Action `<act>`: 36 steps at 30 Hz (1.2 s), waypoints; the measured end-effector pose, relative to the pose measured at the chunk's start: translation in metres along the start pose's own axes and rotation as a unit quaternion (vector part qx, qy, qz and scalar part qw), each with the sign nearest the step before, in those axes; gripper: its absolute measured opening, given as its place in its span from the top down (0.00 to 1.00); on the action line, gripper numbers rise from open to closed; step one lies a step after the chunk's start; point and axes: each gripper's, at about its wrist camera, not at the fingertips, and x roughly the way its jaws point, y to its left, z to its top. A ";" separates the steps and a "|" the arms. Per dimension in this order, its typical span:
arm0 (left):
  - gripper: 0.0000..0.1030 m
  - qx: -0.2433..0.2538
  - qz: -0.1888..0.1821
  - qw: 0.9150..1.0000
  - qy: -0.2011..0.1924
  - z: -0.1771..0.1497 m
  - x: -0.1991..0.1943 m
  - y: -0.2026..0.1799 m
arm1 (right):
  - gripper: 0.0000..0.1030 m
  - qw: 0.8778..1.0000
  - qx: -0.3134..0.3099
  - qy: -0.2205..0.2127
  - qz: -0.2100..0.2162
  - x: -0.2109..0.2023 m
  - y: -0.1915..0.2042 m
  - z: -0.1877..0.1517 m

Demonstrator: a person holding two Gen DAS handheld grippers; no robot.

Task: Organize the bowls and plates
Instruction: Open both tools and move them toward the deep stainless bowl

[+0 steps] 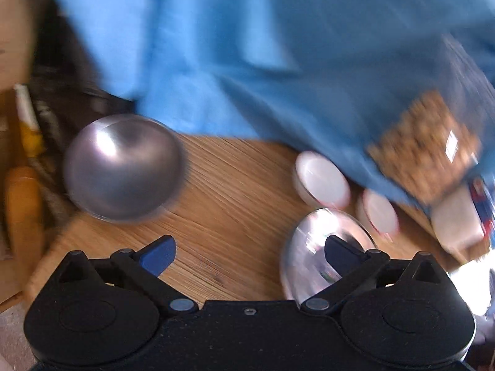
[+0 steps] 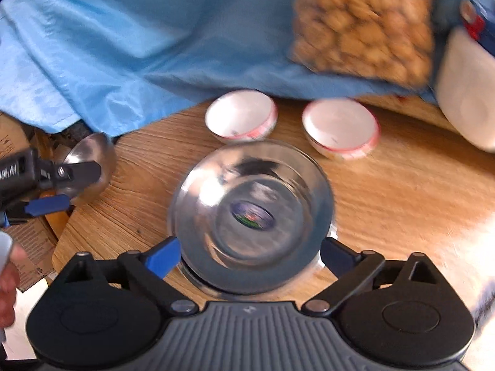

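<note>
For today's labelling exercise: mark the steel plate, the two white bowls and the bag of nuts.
steel plate (image 2: pixel 251 216), right wrist view, centre.
left white bowl (image 2: pixel 240 114), same view, inside.
right white bowl (image 2: pixel 340 125), same view, inside.
bag of nuts (image 2: pixel 365 18), same view, front.

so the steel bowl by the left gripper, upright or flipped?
Flipped. The steel bowl shows its domed outside and flat base facing up, rim down on the wooden table.

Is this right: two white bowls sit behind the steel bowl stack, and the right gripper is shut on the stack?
Not quite. In the right wrist view the right gripper is open, its fingers wide of the steel bowl stack. The two white bowls do sit behind it.
</note>
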 end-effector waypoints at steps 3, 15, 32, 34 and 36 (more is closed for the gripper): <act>0.01 -0.037 0.066 0.996 -0.041 0.010 -0.012 0.023 | 0.01 0.999 -0.036 -0.016 0.017 0.006 0.021 0.011; 0.01 -0.119 0.198 0.972 -0.030 0.024 -0.006 0.098 | 0.01 0.986 -0.146 -0.028 0.075 0.066 0.110 0.083; 0.03 -0.105 0.187 0.977 0.020 0.019 0.019 0.107 | 0.18 0.984 -0.168 -0.004 0.063 0.124 0.146 0.108; 0.07 -0.100 0.180 0.978 0.021 0.021 0.020 0.106 | 0.20 0.983 -0.171 0.000 0.061 0.127 0.148 0.106; 0.08 -0.098 0.173 0.980 0.023 0.022 0.022 0.104 | 0.29 0.983 -0.173 0.005 0.063 0.130 0.150 0.104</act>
